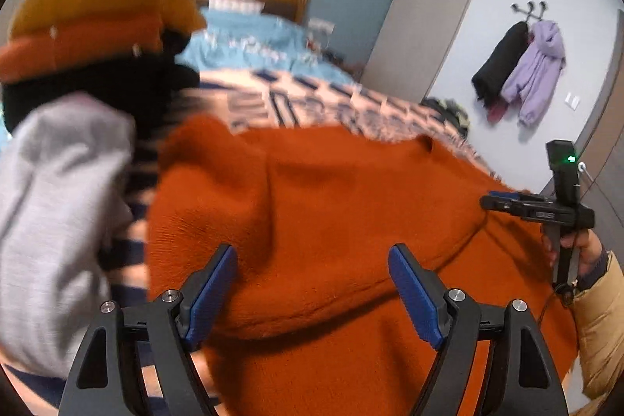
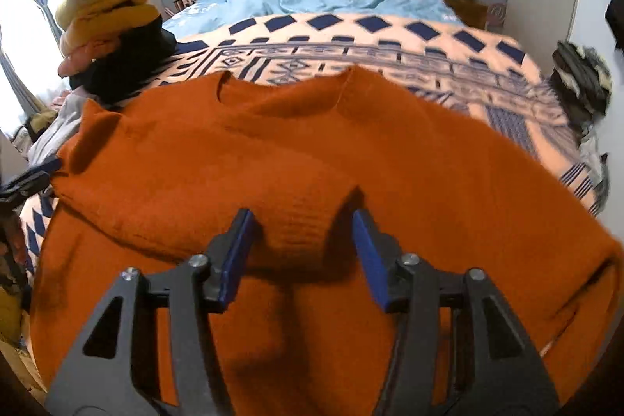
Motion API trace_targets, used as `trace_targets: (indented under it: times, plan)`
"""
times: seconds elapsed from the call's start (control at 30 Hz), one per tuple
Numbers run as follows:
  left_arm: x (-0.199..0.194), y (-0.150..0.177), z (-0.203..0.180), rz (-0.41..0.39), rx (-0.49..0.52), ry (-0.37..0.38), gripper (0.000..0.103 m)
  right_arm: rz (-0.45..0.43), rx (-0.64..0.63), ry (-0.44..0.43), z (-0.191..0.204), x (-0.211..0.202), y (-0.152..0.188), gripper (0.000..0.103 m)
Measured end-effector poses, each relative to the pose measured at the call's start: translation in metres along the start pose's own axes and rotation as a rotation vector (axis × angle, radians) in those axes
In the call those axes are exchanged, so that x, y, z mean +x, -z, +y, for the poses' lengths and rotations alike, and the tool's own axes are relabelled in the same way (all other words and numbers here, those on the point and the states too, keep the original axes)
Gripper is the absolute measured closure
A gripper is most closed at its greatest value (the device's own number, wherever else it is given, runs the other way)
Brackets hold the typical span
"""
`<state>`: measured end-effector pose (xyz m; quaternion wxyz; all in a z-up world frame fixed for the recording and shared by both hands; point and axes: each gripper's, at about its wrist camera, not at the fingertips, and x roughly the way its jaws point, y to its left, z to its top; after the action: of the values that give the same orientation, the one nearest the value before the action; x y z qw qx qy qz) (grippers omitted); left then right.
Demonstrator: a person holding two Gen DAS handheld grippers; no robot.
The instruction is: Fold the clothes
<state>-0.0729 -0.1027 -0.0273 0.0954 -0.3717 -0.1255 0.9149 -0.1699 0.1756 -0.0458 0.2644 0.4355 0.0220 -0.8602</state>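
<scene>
A rust-orange knitted sweater (image 2: 312, 151) lies flat across the bed's patterned cream-and-blue blanket (image 2: 390, 45), neckline toward the headboard. The right gripper (image 2: 300, 252) straddles a folded-in ribbed cuff, jaws parted, gripping nothing; the left gripper (image 1: 312, 295) hovers open, empty, over the opposite side.

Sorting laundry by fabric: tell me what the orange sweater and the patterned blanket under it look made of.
Orange sweater: seemingly a soft knit, wool or acrylic; matte fuzzy nap, ribbed cuff on the folded sleeve.
Patterned blanket: probably woven or fleece, matte; navy geometric pattern on cream. Blur hides the weave, so fibre stays uncertain.
</scene>
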Motion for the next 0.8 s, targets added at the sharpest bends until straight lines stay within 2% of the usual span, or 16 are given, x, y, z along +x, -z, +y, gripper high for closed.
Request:
trace_targets:
  times: [0.03,0.07,0.13,0.2,0.23,0.37,0.47,0.57,0.6,0.7,0.8]
  plan:
    - [0.006,0.002,0.002,0.026,-0.008,-0.008,0.021,0.004,0.006,-0.058,-0.001,0.004,0.002,0.038]
    - [0.003,0.006,0.003,0.034,-0.014,-0.013,0.021,0.006,0.003,-0.077,0.001,0.005,0.005,0.038]
    - [0.009,0.008,0.005,0.051,-0.033,-0.023,0.021,0.011,-0.011,-0.102,0.005,0.011,0.006,0.047]
    - [0.007,0.006,0.006,0.042,-0.038,-0.035,0.021,0.016,-0.021,-0.110,0.009,0.013,0.005,0.087]
    - [0.005,0.005,0.006,0.040,-0.041,-0.033,0.021,0.008,-0.021,-0.105,0.010,0.009,0.003,0.091]
    - [-0.004,0.008,0.008,0.031,-0.057,-0.047,0.021,-0.069,0.022,-0.148,0.002,-0.018,0.000,0.091]
    - [-0.010,0.009,0.001,0.014,-0.040,-0.060,0.021,-0.041,0.016,-0.076,-0.003,-0.017,0.001,0.091]
    - [-0.014,0.006,-0.009,0.004,-0.037,-0.049,0.021,0.033,0.038,-0.005,-0.012,-0.002,0.010,0.081]
    - [-0.016,0.006,-0.014,0.001,-0.031,-0.039,0.021,0.033,0.039,0.002,-0.015,-0.002,0.013,0.076]
    - [-0.023,0.009,-0.030,0.005,0.000,-0.001,0.021,-0.019,0.062,-0.009,-0.024,-0.021,0.023,0.060]
    - [-0.029,0.017,-0.049,0.019,0.048,0.055,0.021,-0.088,0.101,0.011,-0.040,-0.056,0.037,0.058]
